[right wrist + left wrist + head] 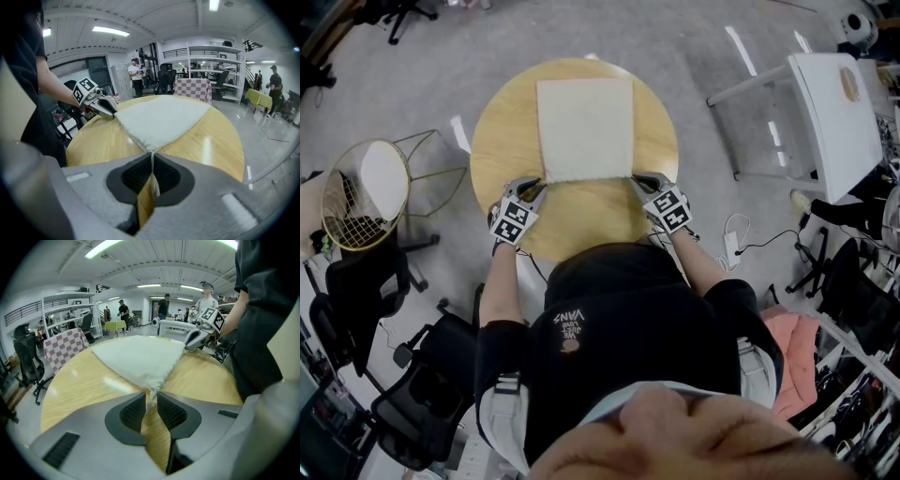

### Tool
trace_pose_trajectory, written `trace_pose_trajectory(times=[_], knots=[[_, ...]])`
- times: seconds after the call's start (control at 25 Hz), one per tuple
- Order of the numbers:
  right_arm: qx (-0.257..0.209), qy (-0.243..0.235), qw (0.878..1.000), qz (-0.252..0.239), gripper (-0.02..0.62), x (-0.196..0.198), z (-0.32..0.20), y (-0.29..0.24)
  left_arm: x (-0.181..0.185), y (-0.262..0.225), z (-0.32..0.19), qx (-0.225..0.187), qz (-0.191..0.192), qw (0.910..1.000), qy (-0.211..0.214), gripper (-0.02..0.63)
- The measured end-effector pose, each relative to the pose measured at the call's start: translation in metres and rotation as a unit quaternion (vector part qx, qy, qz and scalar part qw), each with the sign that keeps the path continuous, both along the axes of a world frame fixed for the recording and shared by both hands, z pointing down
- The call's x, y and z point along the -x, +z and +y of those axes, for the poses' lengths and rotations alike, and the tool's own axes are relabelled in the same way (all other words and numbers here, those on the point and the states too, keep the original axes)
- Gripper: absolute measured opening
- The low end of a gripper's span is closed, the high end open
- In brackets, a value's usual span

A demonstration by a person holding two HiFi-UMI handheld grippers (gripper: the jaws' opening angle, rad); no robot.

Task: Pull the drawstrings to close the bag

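A flat off-white cloth bag (585, 128) lies on the round wooden table (506, 122), its mouth edge toward me. At the bag's near-left corner my left gripper (538, 185) is shut on the white drawstring (149, 397), which runs between its pads. My right gripper (639, 180) is at the near-right corner, shut on the other drawstring (152, 157). In the left gripper view the bag (140, 359) tapers to a point at the jaws. The bag (161, 119) does the same in the right gripper view, where the left gripper (101, 104) shows across the table.
A gold wire stool (366, 192) stands left of the table, with black office chairs (356, 291) nearer me. A white chair (830, 117) is at the right. Cables and a power strip (733, 246) lie on the floor. People stand far off in the room.
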State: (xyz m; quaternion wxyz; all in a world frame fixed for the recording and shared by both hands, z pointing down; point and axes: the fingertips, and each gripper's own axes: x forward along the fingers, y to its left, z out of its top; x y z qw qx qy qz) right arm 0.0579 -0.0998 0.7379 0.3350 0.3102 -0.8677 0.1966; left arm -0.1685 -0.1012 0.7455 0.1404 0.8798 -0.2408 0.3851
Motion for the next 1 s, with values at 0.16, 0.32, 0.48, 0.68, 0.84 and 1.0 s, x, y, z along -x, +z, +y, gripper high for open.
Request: trace_pose_trajectory(times=[0.16,0.32,0.48,0.68,0.84,1.0], knots=[[-0.001,0.001,1.000,0.000,0.011,0.000,-0.001,0.000,-0.001,0.002,0.000,0.008,-0.003,1.0000,0.004,0.083],[-0.001,0.001,1.000,-0.001,0.011,-0.001,-0.001,-0.001,-0.002,0.009,0.003,0.013,-0.014,0.9998,0.007,0.075],[-0.001,0.001,1.000,-0.001,0.011,-0.001,-0.001,-0.002,-0.002,0.011,0.004,0.019,-0.018,0.9996,0.006,0.071],[-0.002,0.004,1.000,-0.003,0.011,-0.002,-0.001,-0.002,-0.006,0.010,0.006,0.018,-0.014,0.9996,0.014,0.032],[-0.001,0.006,1.000,-0.005,0.011,-0.003,-0.001,-0.001,-0.009,0.002,0.005,0.015,-0.008,0.9997,0.019,0.025],[-0.001,0.014,1.000,-0.009,0.011,-0.004,-0.003,-0.004,-0.009,-0.004,0.005,0.018,0.006,0.9998,0.010,0.023]])
